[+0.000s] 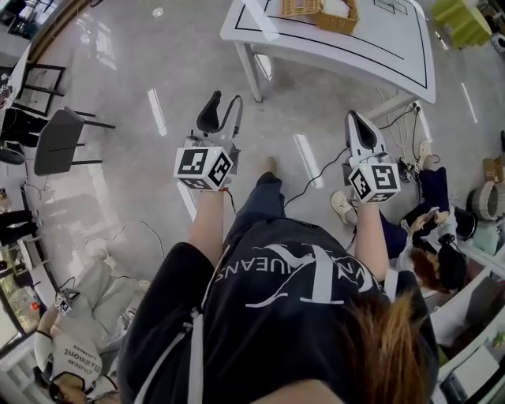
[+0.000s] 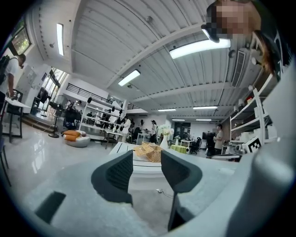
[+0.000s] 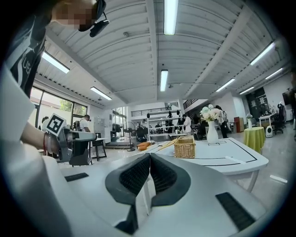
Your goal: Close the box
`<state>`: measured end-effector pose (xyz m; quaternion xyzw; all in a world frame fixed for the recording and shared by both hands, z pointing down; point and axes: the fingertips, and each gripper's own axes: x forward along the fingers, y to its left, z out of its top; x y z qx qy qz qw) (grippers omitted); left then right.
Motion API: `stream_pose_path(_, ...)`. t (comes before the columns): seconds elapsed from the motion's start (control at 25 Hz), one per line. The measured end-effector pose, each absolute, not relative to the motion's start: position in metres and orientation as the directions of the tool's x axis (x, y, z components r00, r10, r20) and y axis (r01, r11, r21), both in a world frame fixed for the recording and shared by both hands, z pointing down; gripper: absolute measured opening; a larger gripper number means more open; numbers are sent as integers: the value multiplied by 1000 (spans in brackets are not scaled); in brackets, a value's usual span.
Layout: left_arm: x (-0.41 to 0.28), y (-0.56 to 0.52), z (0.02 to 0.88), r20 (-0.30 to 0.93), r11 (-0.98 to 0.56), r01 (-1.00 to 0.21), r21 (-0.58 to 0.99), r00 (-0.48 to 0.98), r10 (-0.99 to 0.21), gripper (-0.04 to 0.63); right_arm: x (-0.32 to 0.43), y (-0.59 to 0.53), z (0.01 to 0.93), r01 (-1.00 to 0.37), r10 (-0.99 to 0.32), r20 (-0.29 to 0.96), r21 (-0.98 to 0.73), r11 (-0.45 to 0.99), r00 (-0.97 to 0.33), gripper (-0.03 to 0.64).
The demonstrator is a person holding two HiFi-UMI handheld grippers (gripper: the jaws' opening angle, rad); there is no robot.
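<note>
**Q:** Where are you?
**Me:** On a glossy grey floor (image 1: 142, 63). The white table (image 1: 394, 55) is ahead at 12 to 1 o'clock, and I'm well short of it.
**Q:** Left side?
**Me:** The left gripper (image 1: 223, 110) is at 11 o'clock, held level. Its jaws are well apart with nothing between them, only the far table seen through the gap. My guess is the wide stance is set for the lid.
**Q:** Box?
**Me:** The wicker box (image 1: 319, 12) is at 12 o'clock on the table, well apart from both grippers. A flap looks tipped up, so it isn't closed.
**Q:** Right side?
**Me:** The right gripper (image 1: 359, 126) is at 1 o'clock, pads together and empty. It's probably kept shut to push or steady the box.
**Q:** Stage?
**Me:** Approach only, I'd say. Nothing has been touched.
</note>
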<state>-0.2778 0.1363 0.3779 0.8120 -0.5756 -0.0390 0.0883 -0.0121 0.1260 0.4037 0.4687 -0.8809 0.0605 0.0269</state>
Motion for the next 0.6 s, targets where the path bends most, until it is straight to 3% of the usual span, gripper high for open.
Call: stream_pose_path(0.6, -303, -25, 402, 131, -441, -868, 229, 477, -869, 184, -48, -1, 410, -898, -890, 123, -78, 432, -439, -6)
